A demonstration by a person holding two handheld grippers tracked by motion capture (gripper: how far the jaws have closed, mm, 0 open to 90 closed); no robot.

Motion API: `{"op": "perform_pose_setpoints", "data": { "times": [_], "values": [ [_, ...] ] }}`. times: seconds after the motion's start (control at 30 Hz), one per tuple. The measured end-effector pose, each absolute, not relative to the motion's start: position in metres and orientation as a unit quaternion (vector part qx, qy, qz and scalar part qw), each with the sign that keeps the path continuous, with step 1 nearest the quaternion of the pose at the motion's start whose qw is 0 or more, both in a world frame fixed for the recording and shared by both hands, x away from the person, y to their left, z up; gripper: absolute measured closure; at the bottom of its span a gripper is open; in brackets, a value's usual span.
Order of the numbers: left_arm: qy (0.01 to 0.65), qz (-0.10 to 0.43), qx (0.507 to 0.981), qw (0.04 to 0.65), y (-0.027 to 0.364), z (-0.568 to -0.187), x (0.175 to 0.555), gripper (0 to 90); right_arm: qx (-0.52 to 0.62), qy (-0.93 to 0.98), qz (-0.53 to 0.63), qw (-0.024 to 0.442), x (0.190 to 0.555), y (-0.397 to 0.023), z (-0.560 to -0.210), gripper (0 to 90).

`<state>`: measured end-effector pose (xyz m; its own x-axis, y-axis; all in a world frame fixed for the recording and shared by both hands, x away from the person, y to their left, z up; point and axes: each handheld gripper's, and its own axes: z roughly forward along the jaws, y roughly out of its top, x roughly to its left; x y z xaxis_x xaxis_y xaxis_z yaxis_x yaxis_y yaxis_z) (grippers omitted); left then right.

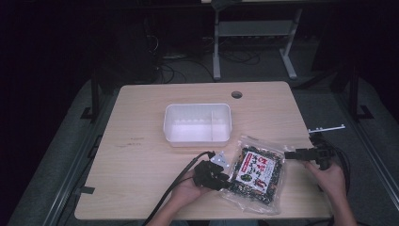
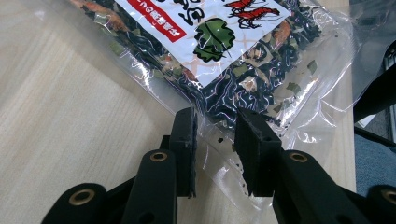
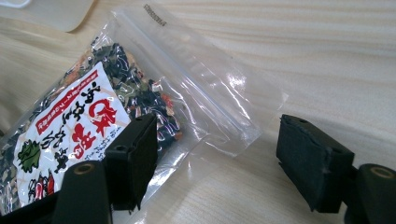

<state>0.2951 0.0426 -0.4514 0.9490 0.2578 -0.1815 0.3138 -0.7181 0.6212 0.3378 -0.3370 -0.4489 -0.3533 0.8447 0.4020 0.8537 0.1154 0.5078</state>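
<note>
Half the seaweed snack bag (image 2: 219, 51) runs past my view; my left gripper (image 2: 215, 140) is clamped on its clear edge near the desk's (image 1: 141, 155) front; my right gripper (image 3: 217, 158) gapes beside it.

One wooden table (image 1: 141, 155). One white tray (image 1: 197, 123), centre. One snack bag (image 1: 256, 172) at five o'clock. Two grippers: left gripper (image 1: 225, 181), right gripper (image 1: 288, 154).

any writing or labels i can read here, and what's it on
White label on the clear snack bag: large red and black East Asian characters, too blurred and cut off to quote.
Red strip on that label: small white characters, too small to read.
Printed code along the bag's clear sealed edge: a row of tiny digits, too blurred to read.
White bin: no writing.
Table: no writing.
</note>
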Motion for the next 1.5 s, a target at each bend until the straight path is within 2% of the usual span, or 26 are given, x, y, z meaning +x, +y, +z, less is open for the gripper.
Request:
{"op": "perform_pose_setpoints", "data": {
  "times": [0.67,0.87,1.03,1.07,1.1,1.13,1.2,1.3,1.5],
  "values": [
    [0.150,-0.041,0.926,0.344,0.043,-0.452,0.296,67.4,-0.589,-0.731,-0.339,0.056,0.338,-0.340,-0.459,40.2],
    [0.148,-0.042,0.926,0.344,0.043,-0.452,0.296,67.4,-0.585,-0.727,-0.351,0.074,0.338,-0.341,-0.462,45.8],
    [0.147,-0.043,0.926,0.345,0.042,-0.452,0.296,67.0,-0.568,-0.738,-0.353,0.093,0.339,-0.333,-0.464,57.3],
    [0.146,-0.044,0.926,0.345,0.042,-0.453,0.296,67.0,-0.565,-0.735,-0.361,0.097,0.339,-0.334,-0.464,64.9],
    [0.147,-0.045,0.926,0.345,0.042,-0.453,0.297,67.0,-0.565,-0.735,-0.361,0.097,0.339,-0.334,-0.464,64.9],
    [0.147,-0.046,0.926,0.345,0.042,-0.453,0.297,67.1,-0.565,-0.732,-0.368,0.097,0.338,-0.336,-0.464,73.9],
    [0.146,-0.047,0.926,0.345,0.043,-0.453,0.297,67.1,-0.563,-0.732,-0.371,0.098,0.337,-0.338,-0.464,76.2],
    [0.146,-0.047,0.926,0.345,0.043,-0.453,0.298,67.1,-0.559,-0.736,-0.372,0.091,0.336,-0.338,-0.464,87.6],
    [0.147,-0.041,0.927,0.344,0.042,-0.453,0.298,61.9,-0.544,-0.743,-0.379,0.091,0.332,-0.342,-0.460,89.9]
  ]
}}
